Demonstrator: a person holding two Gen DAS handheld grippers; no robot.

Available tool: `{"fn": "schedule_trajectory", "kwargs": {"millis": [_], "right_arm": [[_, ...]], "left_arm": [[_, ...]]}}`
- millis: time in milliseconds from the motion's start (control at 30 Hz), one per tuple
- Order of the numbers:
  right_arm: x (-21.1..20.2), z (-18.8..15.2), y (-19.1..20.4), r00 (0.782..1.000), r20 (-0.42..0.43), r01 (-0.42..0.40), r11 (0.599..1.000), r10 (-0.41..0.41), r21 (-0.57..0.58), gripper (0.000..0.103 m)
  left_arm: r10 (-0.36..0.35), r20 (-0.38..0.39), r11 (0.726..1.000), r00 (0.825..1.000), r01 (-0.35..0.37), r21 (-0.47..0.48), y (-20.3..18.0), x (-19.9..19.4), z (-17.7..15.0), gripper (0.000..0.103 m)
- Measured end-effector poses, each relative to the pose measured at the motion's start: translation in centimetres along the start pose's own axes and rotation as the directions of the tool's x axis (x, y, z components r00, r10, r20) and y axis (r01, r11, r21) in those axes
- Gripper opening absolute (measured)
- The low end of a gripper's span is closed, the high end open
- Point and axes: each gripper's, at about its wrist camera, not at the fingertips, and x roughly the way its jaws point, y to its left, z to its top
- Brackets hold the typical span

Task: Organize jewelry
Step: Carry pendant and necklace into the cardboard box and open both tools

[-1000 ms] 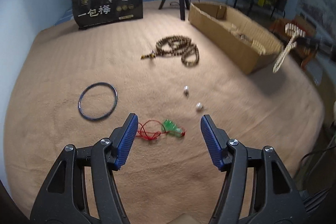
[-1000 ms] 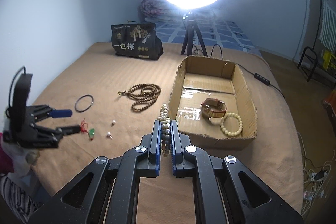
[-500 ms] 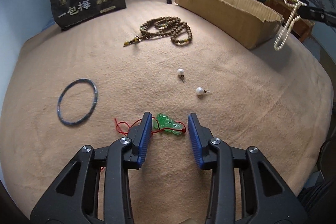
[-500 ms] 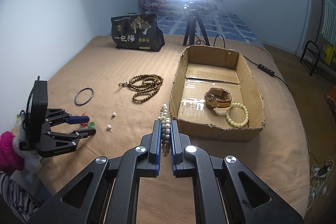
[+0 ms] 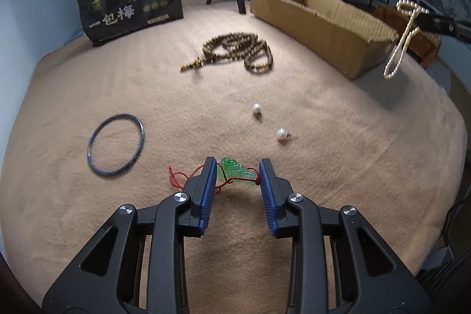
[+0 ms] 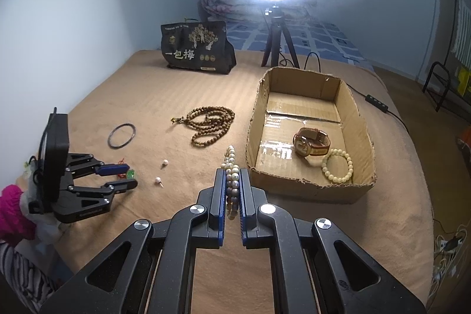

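Green pendant (image 5: pixel 236 173) on red cord lies on the blanket (image 5: pixel 338 155) between the left gripper's (image 5: pixel 238 167) parted jaws. Right gripper (image 6: pixel 233 175), clamped on the pearl strand (image 6: pixel 231 167), hangs near the cardboard box (image 6: pixel 312 190).

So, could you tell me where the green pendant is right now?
In the left wrist view, the green pendant lies on the blanket between the left gripper fingers, near two pearl earrings.

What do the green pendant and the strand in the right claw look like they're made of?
Pendant: translucent glossy green, carved, jade or glass by the look; red cord seems to be thread. Strand: small round cream beads with a soft sheen, pearl-like, real or imitation unclear.
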Motion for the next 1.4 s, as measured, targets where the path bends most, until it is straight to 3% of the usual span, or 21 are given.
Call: {"fn": "schedule_trajectory", "kwargs": {"millis": [267, 633, 900, 1400], "right_arm": [[-1.1, 1.4, -0.4, 0.999, 0.042, 0.003, 1.000, -0.002, -0.004, 0.006], [-0.8, 4.4, -3.7, 0.996, 0.076, 0.036, 0.999, -0.038, 0.026, 0.006], [0.7, 7.4, -6.6, 0.993, 0.093, 0.068, 0.997, -0.071, 0.035, 0.006], [6.2, 10.8, -11.4, 0.988, 0.056, 0.140, 0.988, -0.144, 0.059, 0.006]], "left_arm": [[-0.026, 0.089, 0.999, 0.996, 0.027, -0.018, -0.3, -3.0, 3.5, 0.030], [-0.134, 0.199, 0.991, 0.971, 0.135, 0.008, -3.1, -5.0, 11.7, 0.030], [-0.164, 0.233, 0.986, 0.959, 0.162, 0.031, -5.1, -3.1, 16.8, 0.030], [-0.207, 0.210, 0.978, 0.955, 0.203, 0.041, -8.0, 2.3, 22.7, 0.030]]}}
